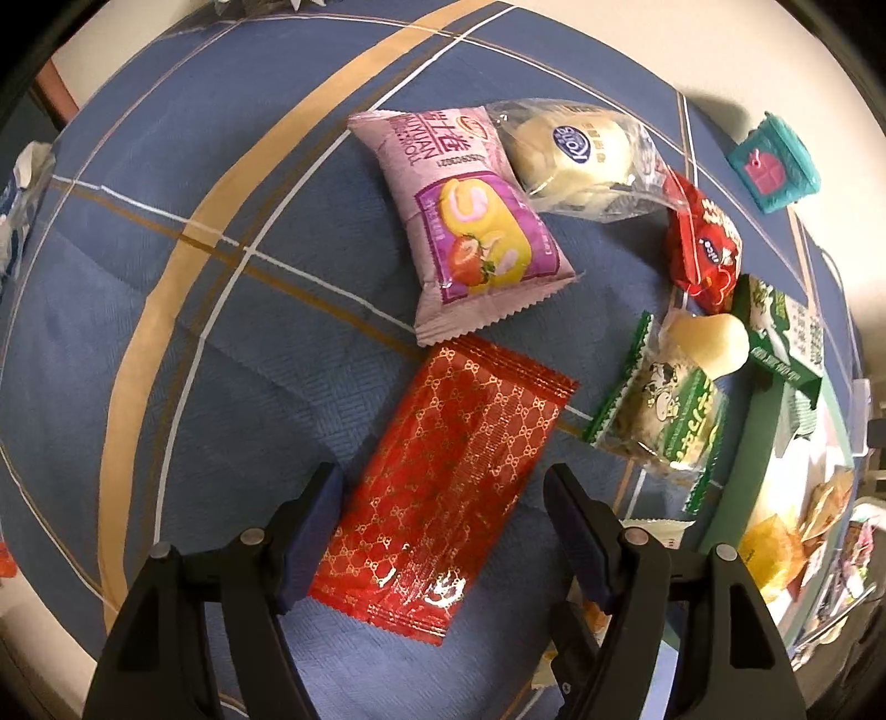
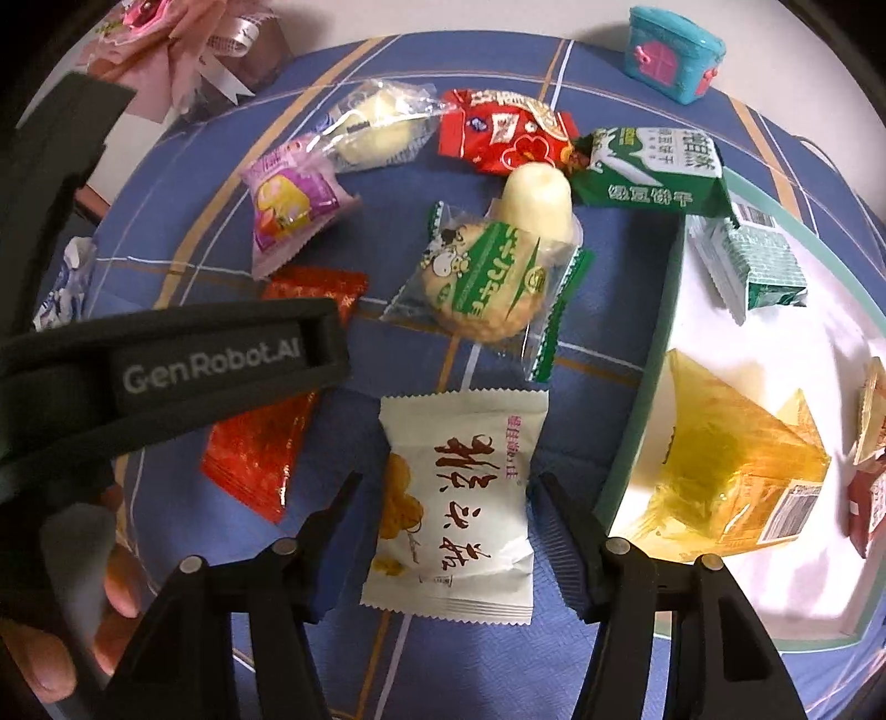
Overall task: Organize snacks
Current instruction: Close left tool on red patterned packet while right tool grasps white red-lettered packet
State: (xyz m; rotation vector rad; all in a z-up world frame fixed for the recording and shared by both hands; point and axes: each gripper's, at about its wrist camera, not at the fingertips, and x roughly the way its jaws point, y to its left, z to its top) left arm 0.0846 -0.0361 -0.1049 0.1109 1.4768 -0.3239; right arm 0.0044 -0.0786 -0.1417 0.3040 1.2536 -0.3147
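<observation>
Straddling a red gold-patterned packet (image 1: 443,498), the left gripper (image 1: 443,531) has its jaws spread apart, one finger on either side of the wrapper, which lies flat on the blue checked cloth (image 1: 183,183). Whether the pads touch the packet's edges I cannot tell. The right gripper (image 2: 448,531) is likewise spread wide, its fingers flanking a white packet with red characters (image 2: 454,498) that rests on the cloth close to the tray's left rim.

Just beyond the red packet lies a pink cake-roll packet (image 1: 459,221), and touching its far right corner is a clear-wrapped pale bun (image 1: 576,155). Farther right sit a red snack bag (image 1: 703,243), a green-and-clear biscuit packet (image 1: 659,410) with a pale cream-coloured lump (image 1: 711,340) against its far end, and a dark green packet (image 1: 781,332) leaning over the tray's far corner.

On the right stands a shallow green-rimmed tray (image 2: 637,399) with a white floor. Inside it are a yellow translucent packet (image 2: 736,471) near the front, a small green-patterned packet (image 2: 758,266) toward the far end, and at the right edge parts of a tan wrapper (image 2: 869,410) and a red one (image 2: 869,509).

Well beyond the cloth's far right corner a teal toy box with a pink door (image 2: 673,52) sits on the pale table.
</observation>
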